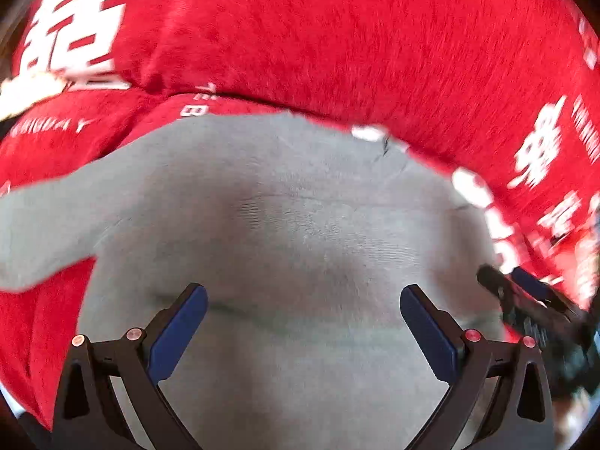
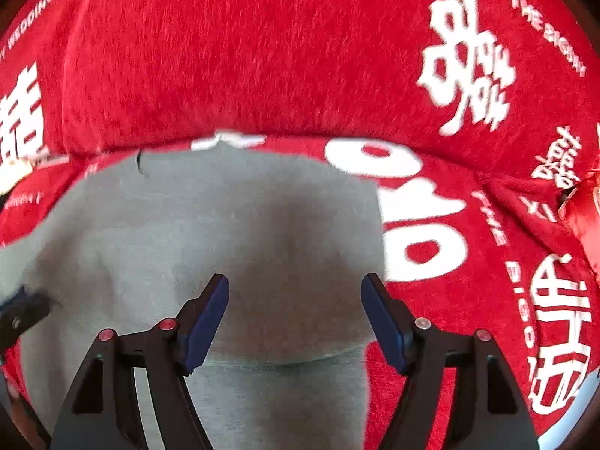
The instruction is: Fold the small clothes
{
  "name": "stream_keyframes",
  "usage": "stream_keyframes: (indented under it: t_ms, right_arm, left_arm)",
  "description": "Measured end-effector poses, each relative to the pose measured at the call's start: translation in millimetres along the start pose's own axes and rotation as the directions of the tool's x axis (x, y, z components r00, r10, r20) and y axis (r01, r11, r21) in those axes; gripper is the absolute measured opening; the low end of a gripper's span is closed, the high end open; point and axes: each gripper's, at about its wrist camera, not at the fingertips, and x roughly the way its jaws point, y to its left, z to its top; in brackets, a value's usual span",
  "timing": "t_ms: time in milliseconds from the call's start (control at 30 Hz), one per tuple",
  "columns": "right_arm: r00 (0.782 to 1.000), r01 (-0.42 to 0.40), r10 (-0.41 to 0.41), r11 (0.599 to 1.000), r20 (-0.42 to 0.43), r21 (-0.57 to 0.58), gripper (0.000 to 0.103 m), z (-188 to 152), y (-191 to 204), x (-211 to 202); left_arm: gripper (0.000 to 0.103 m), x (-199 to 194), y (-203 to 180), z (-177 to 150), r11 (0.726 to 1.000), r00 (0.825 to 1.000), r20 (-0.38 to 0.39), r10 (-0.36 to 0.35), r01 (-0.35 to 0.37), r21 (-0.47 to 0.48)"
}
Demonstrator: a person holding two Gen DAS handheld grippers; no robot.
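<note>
A small grey knit garment (image 1: 285, 225) lies spread on a red blanket with white lettering (image 1: 337, 37). My left gripper (image 1: 303, 296) is open, its blue-padded fingers wide apart just above the grey cloth and holding nothing. The right gripper shows at the right edge of the left wrist view (image 1: 525, 300). In the right wrist view the same garment (image 2: 225, 232) fills the lower left, its right edge running down the middle. My right gripper (image 2: 294, 285) is open and empty, over that right edge. The left gripper shows at the left edge of the right wrist view (image 2: 18, 311).
The red blanket (image 2: 262, 56) covers the whole surface and rises in a thick fold behind the garment. A sleeve of the garment (image 1: 41, 225) stretches out to the left. A shiny red item (image 2: 585, 206) lies at the far right.
</note>
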Motion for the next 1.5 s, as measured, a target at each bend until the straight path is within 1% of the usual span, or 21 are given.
stream_keyframes:
  t_ms: [67, 100, 167, 200, 267, 333, 400, 500, 533, 633, 700, 733, 833, 933, 967, 1033, 1067, 1167, 1267, 1400, 1500]
  right_arm:
    - [0.994, -0.072, 0.066, 0.995, -0.085, -0.073, 0.076, -10, 17, 21]
    - [0.987, -0.096, 0.082, 0.991, -0.137, -0.096, 0.076, -14, 23, 31]
    - [0.992, -0.096, 0.086, 0.989, -0.088, -0.116, 0.076, -21, 24, 20]
    - [0.988, -0.128, 0.119, 0.987, -0.099, -0.092, 0.076, -21, 19, 15]
    - [0.988, -0.15, 0.148, 0.988, -0.037, -0.046, 0.076, -19, 4, 1]
    - [0.995, -0.102, 0.103, 0.995, 0.014, -0.011, 0.076, -9, -9, 1]
    - [0.996, -0.093, 0.093, 0.996, -0.019, 0.011, 0.076, 3, -13, 18]
    - [0.984, -0.11, 0.112, 0.994, -0.14, 0.019, 0.079, 24, -12, 65]
    - [0.988, -0.094, 0.094, 0.996, -0.12, 0.006, 0.084, 32, -14, 74]
    - [0.983, -0.054, 0.055, 0.999, -0.178, 0.009, 0.09, 57, -11, 89]
    - [0.981, -0.031, 0.036, 0.999, -0.191, 0.027, 0.09, 63, -8, 80]
    - [0.986, -0.048, 0.052, 0.998, -0.16, 0.028, 0.09, 61, -6, 68]
    - [0.991, -0.087, 0.086, 0.996, -0.101, 0.0, 0.09, 29, 12, 31]
    - [0.987, -0.124, 0.119, 0.991, -0.108, -0.04, 0.089, -20, 33, 15]
    - [0.988, -0.106, 0.097, 0.992, -0.12, -0.067, 0.089, -35, 39, 15]
    - [0.996, -0.033, 0.021, 0.989, -0.085, -0.144, 0.09, -66, 49, 6]
    - [0.999, -0.036, 0.03, 0.989, -0.046, -0.142, 0.09, -79, 47, -5]
    - [0.996, -0.072, 0.067, 0.991, -0.051, -0.111, 0.09, -116, 35, -29]
    - [0.997, -0.072, 0.068, 0.985, -0.029, -0.156, 0.09, -150, 28, -48]
    - [0.997, -0.064, 0.052, 0.971, -0.061, -0.229, 0.093, -197, 29, -65]
    - [0.994, -0.053, 0.024, 0.957, -0.104, -0.285, 0.094, -211, 34, -72]
  left_arm:
    - [0.103, 26, -1, 1, 0.996, 0.994, -0.072, 0.081, -0.079, 0.03]
    - [0.103, 31, 0, -3, 0.99, 0.988, -0.076, 0.133, -0.128, 0.064]
    - [0.103, 19, -3, -13, 0.976, 0.984, -0.03, 0.173, -0.168, 0.14]
    - [0.103, 11, 2, -17, 0.982, 0.988, -0.035, 0.148, -0.142, 0.126]
    - [0.103, -3, 16, -16, 0.996, 0.997, -0.008, 0.081, -0.081, 0.039]
    - [0.103, 2, 21, -5, 0.996, 0.996, -0.005, 0.088, -0.088, -0.026]
    - [0.103, 17, 14, 6, 0.995, 0.995, -0.04, 0.088, -0.09, -0.04]
    - [0.103, 44, -8, 24, 0.979, 0.978, -0.072, 0.198, -0.193, 0.07]
    - [0.103, 50, -10, 31, 0.973, 0.973, -0.077, 0.217, -0.21, 0.091]
    - [0.103, 49, 2, 51, 0.977, 0.97, -0.118, 0.214, -0.214, 0.017]
    - [0.103, 35, 14, 53, 0.983, 0.98, -0.102, 0.171, -0.177, -0.052]
    - [0.103, 24, 17, 47, 0.988, 0.987, -0.091, 0.131, -0.137, -0.068]
    - [0.103, 10, 15, 20, 0.995, 0.993, -0.075, 0.095, -0.098, -0.036]
    - [0.103, 16, 10, -14, 0.991, 0.985, -0.108, 0.133, -0.13, 0.038]
    - [0.103, 17, 9, -29, 0.986, 0.982, -0.106, 0.157, -0.15, 0.07]
    - [0.103, 5, 7, -50, 0.973, 0.98, -0.041, 0.196, -0.189, 0.135]
    - [0.103, -1, 8, -60, 0.973, 0.981, -0.039, 0.188, -0.181, 0.145]
    - [0.103, -18, 24, -92, 0.978, 0.987, -0.02, 0.157, -0.152, 0.141]
    - [0.103, -34, 34, -119, 0.976, 0.99, -0.005, 0.142, -0.139, 0.166]
    - [0.103, -47, 47, -152, 0.979, 0.992, -0.018, 0.127, -0.122, 0.163]
    - [0.103, -55, 51, -159, 0.982, 0.992, -0.05, 0.115, -0.106, 0.159]
